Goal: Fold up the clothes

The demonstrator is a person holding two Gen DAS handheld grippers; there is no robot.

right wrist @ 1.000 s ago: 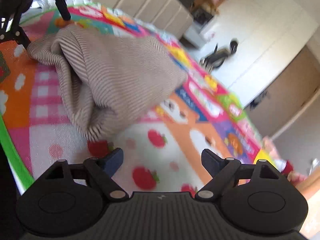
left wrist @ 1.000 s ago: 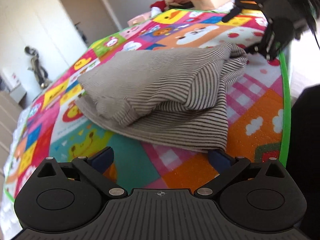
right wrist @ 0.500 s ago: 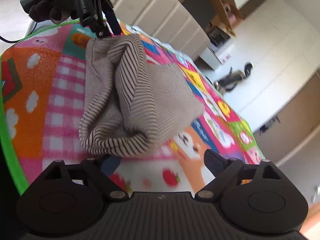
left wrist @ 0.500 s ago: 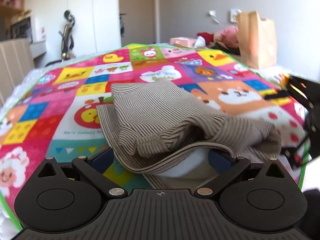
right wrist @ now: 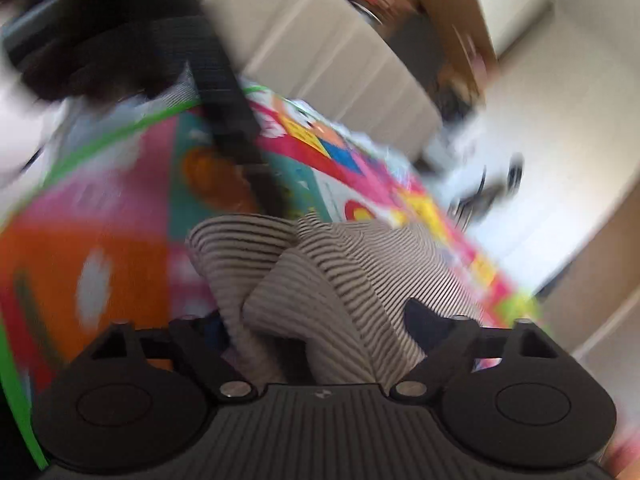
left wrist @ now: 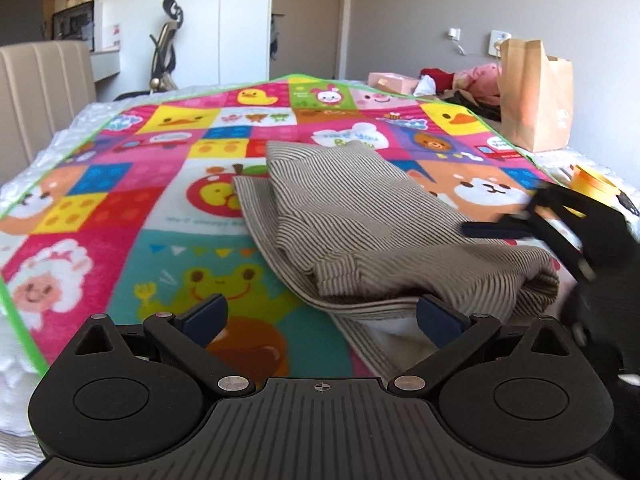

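Am holding my left gripper (left wrist: 320,314) low at bottom of frame, fingers spread wide, gripping nothing. Beige-and-dark striped knit garment (left wrist: 372,224), folded into bundle, is lying at frame centre on colourful cartoon-patchwork play mat (left wrist: 120,208). My right gripper (right wrist: 316,324) is sitting with fingers apart, garment's bunched folds filling gap between them; picture blurred. Brown paper bag (left wrist: 536,96) is standing upper right.
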